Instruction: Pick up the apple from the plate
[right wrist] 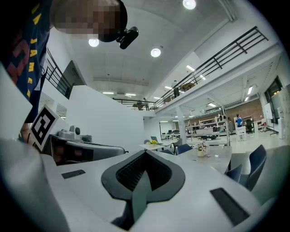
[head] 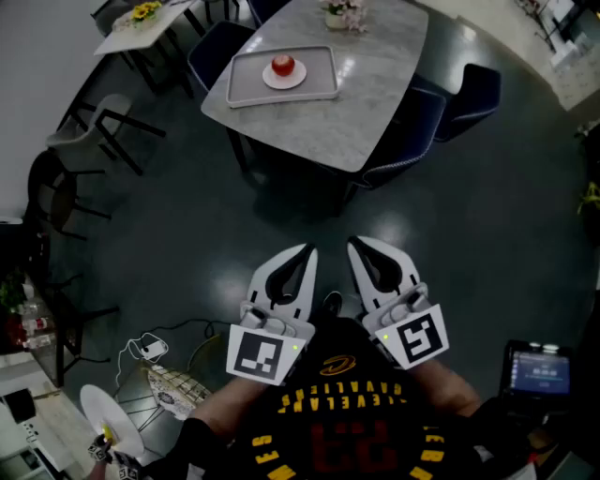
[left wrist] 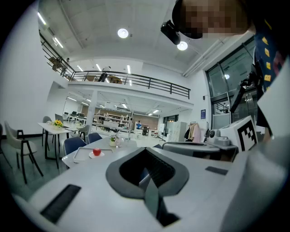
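Note:
A red apple (head: 283, 65) sits on a small white plate (head: 284, 79) inside a white tray (head: 246, 86) on the grey table (head: 347, 103) far ahead. The left gripper view shows the apple (left wrist: 96, 151) small and distant, on the tray (left wrist: 83, 156). Both grippers are held close to the person's body, over the dark floor and well short of the table. My left gripper (head: 307, 250) is shut with nothing in it, its jaws meeting in a point (left wrist: 146, 150). My right gripper (head: 354, 244) is shut and empty too (right wrist: 145, 152). The apple does not show in the right gripper view.
Blue chairs (head: 469, 94) stand round the table, and a vase of flowers (head: 342, 11) sits at its far end. A second table with yellow flowers (head: 141, 13) and grey chairs (head: 98, 127) stand at the left. Dark floor (head: 281, 206) lies between me and the table.

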Available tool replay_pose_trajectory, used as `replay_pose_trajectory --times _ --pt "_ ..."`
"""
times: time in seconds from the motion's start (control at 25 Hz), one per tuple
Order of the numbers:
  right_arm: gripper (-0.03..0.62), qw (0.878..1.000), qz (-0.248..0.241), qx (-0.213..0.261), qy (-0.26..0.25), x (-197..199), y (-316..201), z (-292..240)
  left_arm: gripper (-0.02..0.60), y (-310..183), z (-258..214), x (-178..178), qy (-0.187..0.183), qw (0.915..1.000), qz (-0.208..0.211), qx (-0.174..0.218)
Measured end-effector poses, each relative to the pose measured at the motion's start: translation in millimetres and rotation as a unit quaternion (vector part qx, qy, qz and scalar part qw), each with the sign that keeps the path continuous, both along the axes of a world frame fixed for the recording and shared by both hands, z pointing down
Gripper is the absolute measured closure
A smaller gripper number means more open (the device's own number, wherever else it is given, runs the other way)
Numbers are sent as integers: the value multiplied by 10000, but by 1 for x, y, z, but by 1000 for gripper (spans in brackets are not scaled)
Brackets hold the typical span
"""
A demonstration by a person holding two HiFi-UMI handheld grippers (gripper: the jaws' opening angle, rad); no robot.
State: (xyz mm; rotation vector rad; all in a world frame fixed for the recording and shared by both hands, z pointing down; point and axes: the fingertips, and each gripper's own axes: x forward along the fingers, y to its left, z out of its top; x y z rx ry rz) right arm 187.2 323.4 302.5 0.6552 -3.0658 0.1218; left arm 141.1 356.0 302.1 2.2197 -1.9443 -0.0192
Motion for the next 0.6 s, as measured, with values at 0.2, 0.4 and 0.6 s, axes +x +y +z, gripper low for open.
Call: replay_pose_trajectory --times 0.2,0.4,0.6 --pt "588 10000 -28 65 13 10 6 -9 580 6 -8 11 -25 10000 -11 20" --pt "588 9999 -38 110 -97 17 9 -13 580 9 -14 18 -86 9999 -95 89" --pt "588 9998 -116 72 -140 15 9 -13 580 12 -13 18 -98 9997 -209 57"
